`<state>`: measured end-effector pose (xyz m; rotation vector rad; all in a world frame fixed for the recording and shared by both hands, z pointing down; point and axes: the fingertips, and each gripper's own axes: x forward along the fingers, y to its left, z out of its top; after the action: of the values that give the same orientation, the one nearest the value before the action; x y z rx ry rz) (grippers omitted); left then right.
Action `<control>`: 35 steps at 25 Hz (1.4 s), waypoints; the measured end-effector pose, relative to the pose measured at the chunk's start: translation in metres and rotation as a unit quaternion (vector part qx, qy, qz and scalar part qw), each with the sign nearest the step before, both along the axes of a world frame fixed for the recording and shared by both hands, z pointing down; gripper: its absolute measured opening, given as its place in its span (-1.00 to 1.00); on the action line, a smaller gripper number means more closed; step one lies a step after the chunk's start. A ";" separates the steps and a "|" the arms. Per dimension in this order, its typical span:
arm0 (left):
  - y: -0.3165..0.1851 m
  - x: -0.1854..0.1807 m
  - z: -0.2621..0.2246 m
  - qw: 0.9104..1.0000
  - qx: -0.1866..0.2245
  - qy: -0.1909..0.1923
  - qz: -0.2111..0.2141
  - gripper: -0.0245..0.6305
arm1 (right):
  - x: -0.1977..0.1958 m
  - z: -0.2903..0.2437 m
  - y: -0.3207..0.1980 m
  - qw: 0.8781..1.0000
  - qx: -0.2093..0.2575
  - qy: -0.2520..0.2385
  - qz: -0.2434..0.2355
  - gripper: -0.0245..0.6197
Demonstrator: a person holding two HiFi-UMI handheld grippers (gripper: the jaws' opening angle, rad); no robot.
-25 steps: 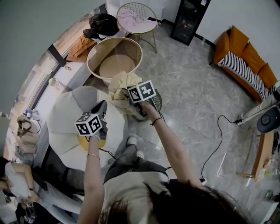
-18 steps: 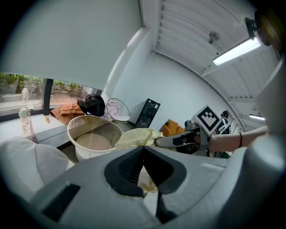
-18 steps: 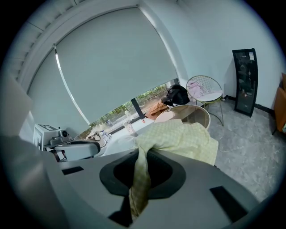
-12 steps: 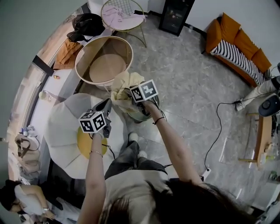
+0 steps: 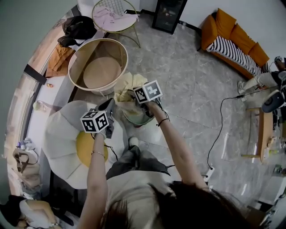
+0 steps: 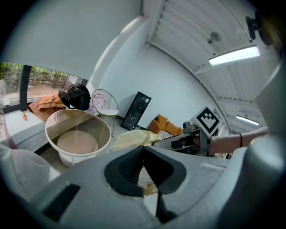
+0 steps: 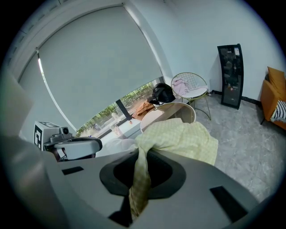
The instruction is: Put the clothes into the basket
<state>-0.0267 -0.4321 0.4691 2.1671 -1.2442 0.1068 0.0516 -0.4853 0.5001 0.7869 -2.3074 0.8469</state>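
Right gripper point(image 7: 142, 157) had its jaws clamped on the yellow checked cloth point(image 7: 179, 138), which was up in the air just beside the round basket point(image 5: 82, 56), not in it yet. Left gripper point(image 6: 143, 151) was closed on nothing, near the cloth.

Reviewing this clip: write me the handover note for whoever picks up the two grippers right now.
Right gripper: shut on the yellow checked garment, held up just beside the round basket, not over it.
Left gripper: jaws together, nothing between them.
The round basket stands on the floor, empty.
Done: one garment picked up.
Left: drop it in; the orange garment on the sill and the pink garment on the wire chair likely follow.
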 end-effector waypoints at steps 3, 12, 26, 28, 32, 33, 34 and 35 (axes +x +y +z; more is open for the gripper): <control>-0.003 0.002 0.004 1.000 -0.004 0.001 0.007 -0.89 | 0.003 0.005 -0.001 1.000 -0.006 0.003 0.003 -0.82; -0.010 0.020 0.015 1.000 -0.019 -0.002 0.024 -0.89 | 0.019 0.021 -0.008 1.000 -0.019 0.018 0.015 -0.82; -0.041 0.070 0.038 0.998 -0.063 0.005 0.029 -0.89 | 0.056 0.065 -0.022 0.995 -0.086 0.055 -0.015 -0.82; -0.044 0.074 0.042 0.997 -0.069 0.007 0.028 -0.89 | 0.060 0.071 -0.023 0.994 -0.093 0.063 -0.016 -0.82; -0.046 0.078 0.052 0.996 -0.082 0.008 0.025 -0.89 | 0.065 0.085 -0.026 0.991 -0.102 0.084 -0.017 -0.82; -0.046 0.079 0.053 0.996 -0.084 0.009 0.026 -0.89 | 0.065 0.088 -0.027 0.991 -0.102 0.088 -0.019 -0.82; -0.047 0.080 0.055 0.996 -0.086 0.009 0.026 -0.89 | 0.066 0.090 -0.027 0.990 -0.103 0.092 -0.022 -0.82; -0.049 0.081 0.057 0.996 -0.088 0.009 0.025 -0.89 | 0.066 0.093 -0.028 0.990 -0.105 0.095 -0.024 -0.81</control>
<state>0.0541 -0.4807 0.5257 2.0432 -1.1271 0.2084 0.1179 -0.5135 0.5933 0.6861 -2.0251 0.9333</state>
